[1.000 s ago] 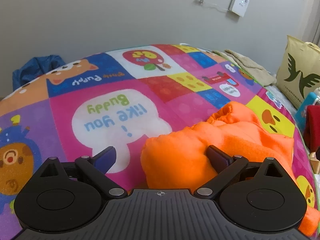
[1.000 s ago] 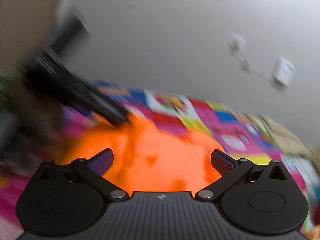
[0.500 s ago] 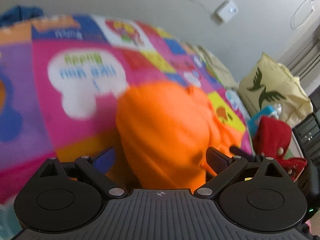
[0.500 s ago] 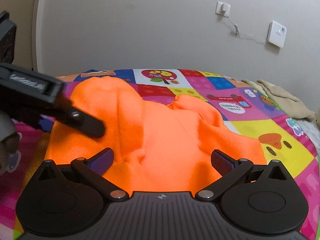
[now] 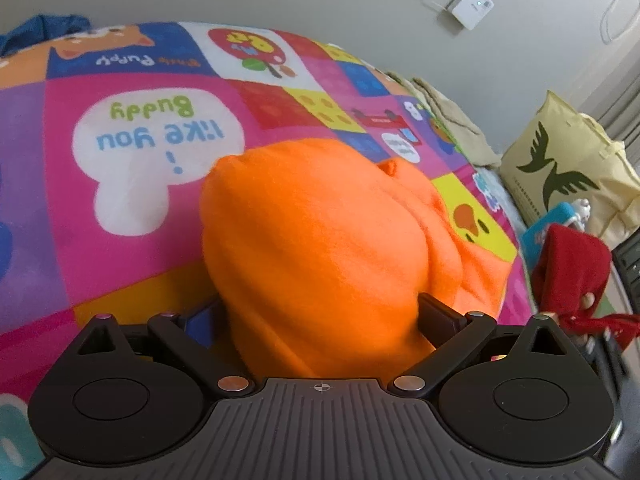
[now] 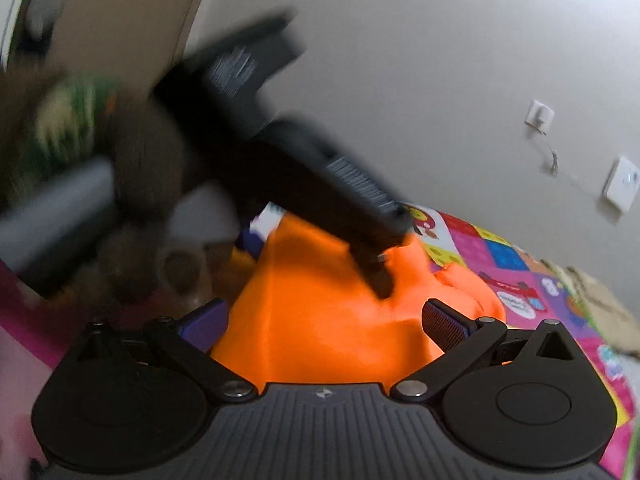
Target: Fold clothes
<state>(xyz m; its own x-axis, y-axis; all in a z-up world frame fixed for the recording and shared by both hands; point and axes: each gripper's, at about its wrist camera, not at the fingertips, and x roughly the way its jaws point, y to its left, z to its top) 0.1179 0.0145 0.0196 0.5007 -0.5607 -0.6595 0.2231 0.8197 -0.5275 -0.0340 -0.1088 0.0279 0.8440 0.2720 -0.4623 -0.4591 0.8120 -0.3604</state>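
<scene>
A bright orange fleece garment (image 5: 320, 232) lies bunched on the colourful cartoon blanket (image 5: 132, 200). My left gripper (image 5: 320, 316) is open and low over the garment's near end, with the cloth bulging up between its wide-spread fingers. My right gripper (image 6: 324, 322) is also open, with the orange garment (image 6: 320, 320) filling the gap between its fingers. In the right wrist view the left gripper (image 6: 304, 184) crosses from the upper left, blurred, and one fingertip (image 6: 380, 280) rests on the cloth. A blurred hand (image 6: 140, 168) holds it.
A beige cloth (image 5: 448, 116) lies at the blanket's far right edge. Beside the bed stand a yellow bag with a bird print (image 5: 560, 184) and a red garment (image 5: 572, 272). A blue garment (image 5: 40, 30) sits at the far left by the wall.
The left gripper has come down over the orange garment, which now fills its gap. The right view has swung left and tilted, and the left gripper now crosses it in a blur.
</scene>
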